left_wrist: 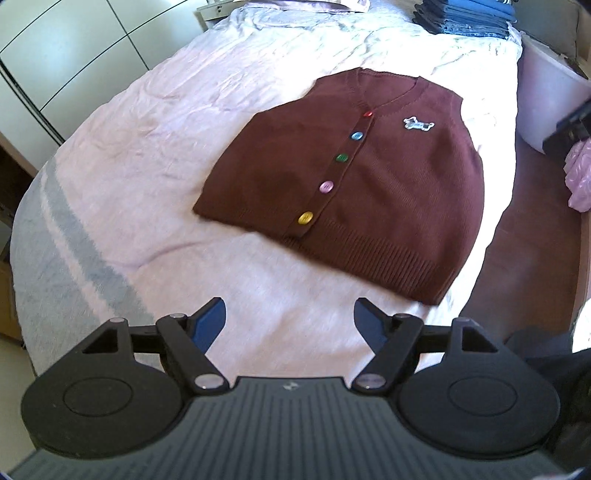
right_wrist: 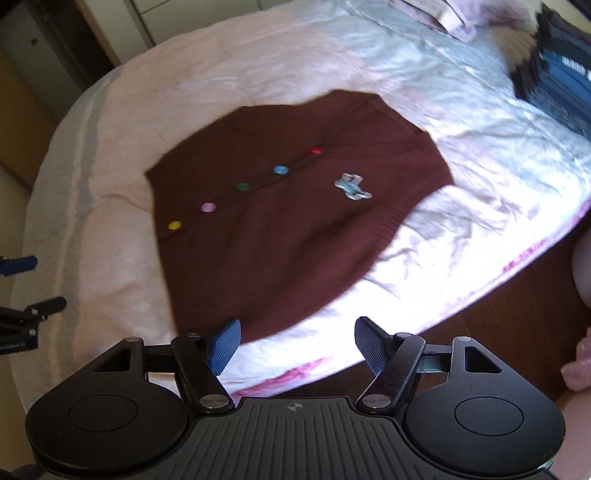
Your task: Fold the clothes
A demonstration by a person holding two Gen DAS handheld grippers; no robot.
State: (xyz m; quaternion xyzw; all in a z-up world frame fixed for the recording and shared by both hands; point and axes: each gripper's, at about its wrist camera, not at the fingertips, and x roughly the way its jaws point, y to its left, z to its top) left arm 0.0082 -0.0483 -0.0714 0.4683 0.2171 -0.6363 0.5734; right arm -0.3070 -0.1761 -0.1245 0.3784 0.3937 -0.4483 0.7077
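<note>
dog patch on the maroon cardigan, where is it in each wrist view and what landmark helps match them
Left wrist: the dog patch sits upper right of centre, right of the button row, just below the neckline.
Right wrist: the dog patch sits right of centre, below and right of the button row.
Shared landmark: the blue button, second in the row from the neckline, next to the red one.

Cardigan: the maroon knitted button-front cardigan [left_wrist: 369, 184] lies flat on the pale pink bedspread [left_wrist: 147, 147], near the bed's right edge, neckline toward the far end.
Stack: the pile of folded blue and dark clothes [left_wrist: 469, 18] sits at the bed's far right corner.
Tub: the white plastic tub [left_wrist: 550, 99] stands off the right edge.
</note>
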